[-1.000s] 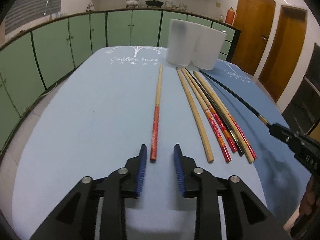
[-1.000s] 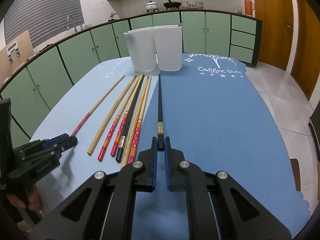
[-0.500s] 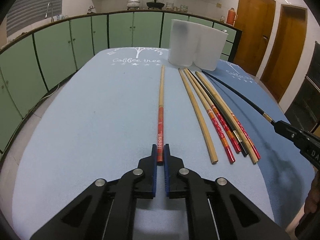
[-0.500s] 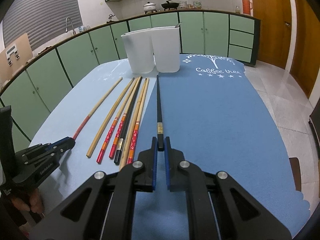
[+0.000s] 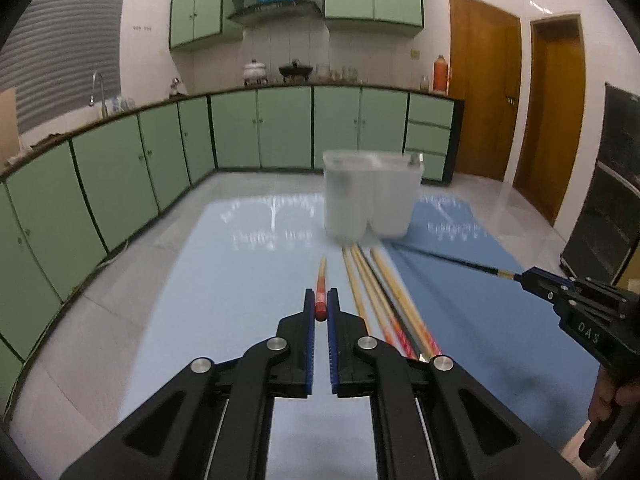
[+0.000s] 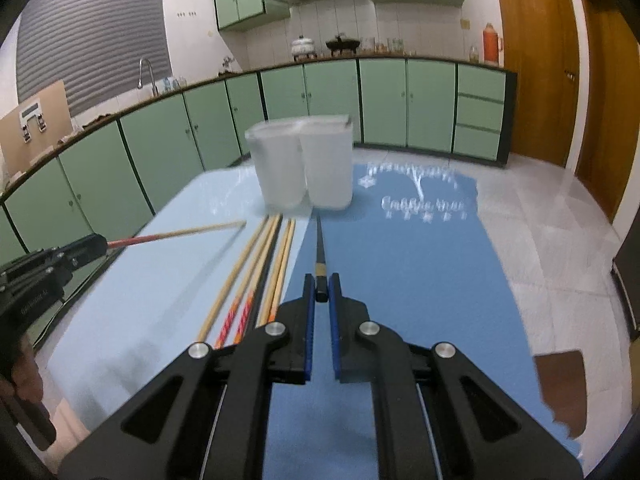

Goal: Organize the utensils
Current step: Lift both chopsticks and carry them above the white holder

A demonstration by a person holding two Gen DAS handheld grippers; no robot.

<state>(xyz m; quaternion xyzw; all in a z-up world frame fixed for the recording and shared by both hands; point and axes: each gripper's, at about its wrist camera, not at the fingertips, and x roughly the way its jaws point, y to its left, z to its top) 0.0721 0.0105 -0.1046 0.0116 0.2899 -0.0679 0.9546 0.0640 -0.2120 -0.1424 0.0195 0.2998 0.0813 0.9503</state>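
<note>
My left gripper [image 5: 321, 305] pinches a red-tipped chopstick [image 5: 321, 292]; my right gripper [image 6: 321, 289] pinches a black chopstick [image 6: 320, 258]. More chopsticks [image 6: 256, 276] lie on the blue table [image 6: 420, 272] before two white holders [image 6: 304, 168].

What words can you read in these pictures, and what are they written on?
"DAS": white letters on the right gripper's black body, left wrist view.
White lettering under a tree on the blue table mat: too blurred to read.
White lettering on the left gripper's body: too blurred to read.
</note>
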